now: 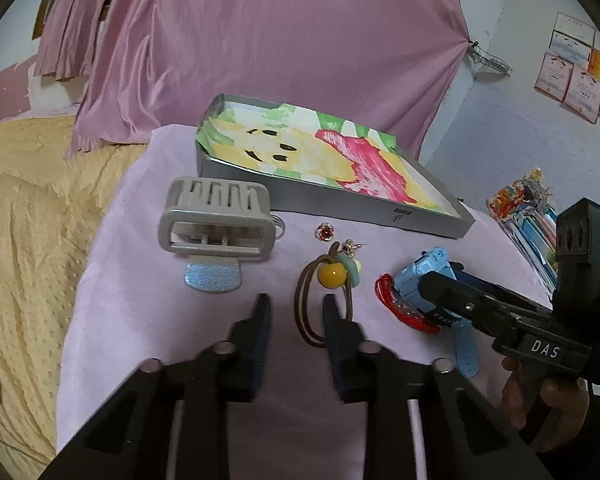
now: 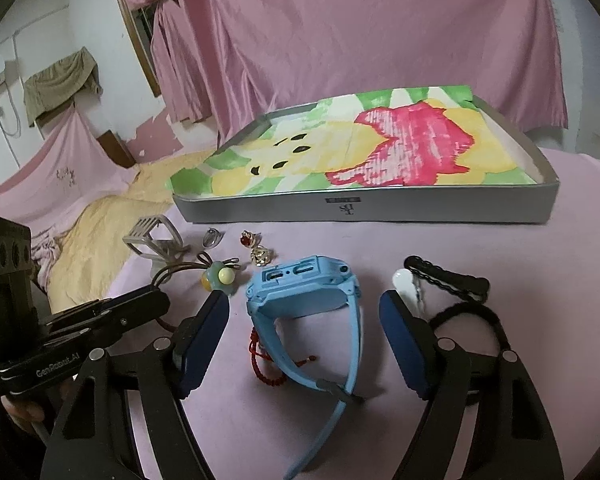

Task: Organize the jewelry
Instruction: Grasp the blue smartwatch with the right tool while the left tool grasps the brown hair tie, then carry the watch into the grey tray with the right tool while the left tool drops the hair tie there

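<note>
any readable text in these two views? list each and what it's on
"DAS": white letters on the right gripper body, left wrist view.
"GenRobot.AI": on the left gripper body, right wrist view.
Logo and small label on the tray front wall: too blurred to read.
Certificates on the wall: too small to read.
Watch: no readable text.

A: Where does the blue watch (image 2: 304, 300) lie?
B: Between the right gripper (image 2: 304, 320)'s parted fingers, touching neither, just in front of the grey tray (image 2: 364, 210).
A: And the red bracelet (image 2: 270, 364)?
B: Under the watch's strap.
</note>
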The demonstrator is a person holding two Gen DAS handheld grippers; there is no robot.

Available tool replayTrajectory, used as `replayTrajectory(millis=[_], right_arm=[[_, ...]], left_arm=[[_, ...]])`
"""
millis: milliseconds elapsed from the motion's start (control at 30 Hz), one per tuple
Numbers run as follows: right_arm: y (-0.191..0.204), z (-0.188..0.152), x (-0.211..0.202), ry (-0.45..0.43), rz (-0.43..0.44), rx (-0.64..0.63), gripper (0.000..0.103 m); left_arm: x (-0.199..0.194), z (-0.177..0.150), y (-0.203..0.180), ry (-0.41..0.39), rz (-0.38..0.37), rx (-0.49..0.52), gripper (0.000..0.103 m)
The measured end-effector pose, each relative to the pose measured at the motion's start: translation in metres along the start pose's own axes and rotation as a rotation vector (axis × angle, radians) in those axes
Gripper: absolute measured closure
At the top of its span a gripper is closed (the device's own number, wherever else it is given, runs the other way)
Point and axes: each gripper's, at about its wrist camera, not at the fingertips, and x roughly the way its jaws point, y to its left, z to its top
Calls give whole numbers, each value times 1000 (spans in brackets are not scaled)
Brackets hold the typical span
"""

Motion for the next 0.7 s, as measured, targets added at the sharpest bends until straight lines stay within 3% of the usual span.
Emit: replayTrajectory(millis=[100,233,467,700], right_arm=[[1,3,5,20,-2,4,33],[0,5,11,43,21,23,47],[-5,2,6,15,77,65,47],[-10,11,-17,-67,130,79,47]], left_arm=[[3,1,-5,8,-6,19,95],[-2,2,-11,-13,-16,49,98],[-15,17,-24,-48,-48,79,98],[-32,51,-38,-113,-103,94,100]])
